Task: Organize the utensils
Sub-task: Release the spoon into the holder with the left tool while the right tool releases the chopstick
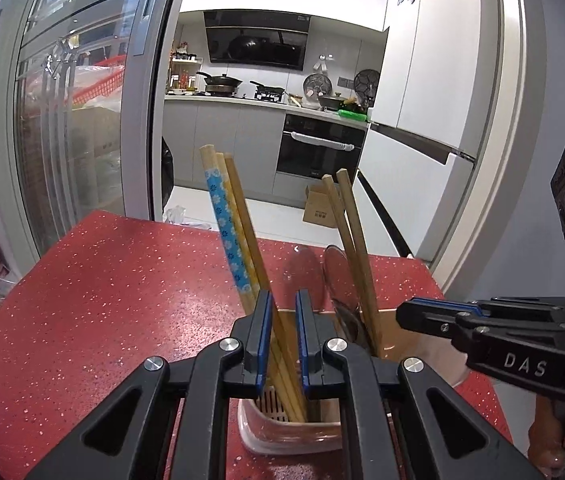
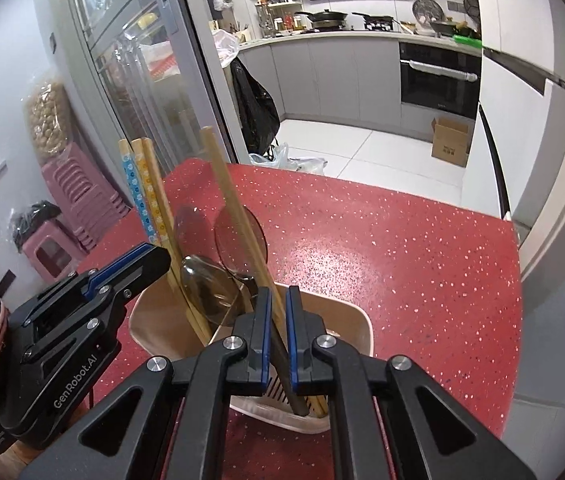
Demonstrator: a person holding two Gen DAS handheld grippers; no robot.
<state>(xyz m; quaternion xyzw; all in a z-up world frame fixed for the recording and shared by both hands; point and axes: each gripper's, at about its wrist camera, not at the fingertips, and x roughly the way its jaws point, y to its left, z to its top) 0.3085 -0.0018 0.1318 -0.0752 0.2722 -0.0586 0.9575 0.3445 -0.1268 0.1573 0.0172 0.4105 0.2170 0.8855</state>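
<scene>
Utensil holder [image 2: 362,322], a beige plastic tub with rounded corners and a slotted insert, stood on the glittery red speckled table [image 2: 382,248] at 6 o'clock in both views. Inside it: wooden chopsticks [image 1: 356,240], chopsticks wrapped in blue and yellow flower-print [image 1: 228,236], and clear glassy spoons [image 2: 202,284], all leaning. Left gripper [image 1: 283,336], black with blue pads, had the jaws nearly closed around the patterned chopstick shafts; pad contact can't be confirmed. Right gripper [image 2: 276,334] was clenched to a narrow gap with one plain chopstick [image 2: 230,208] between the pads. Writing: "DAS" on the right gripper's side in the left view, "GenRobot.AI" on the left gripper's side in the right view. Only the right view showed stacked pink stools [image 2: 78,196] at 9 o'clock; only the left showed a hand [image 1: 562,436] at 4 o'clock.
</scene>
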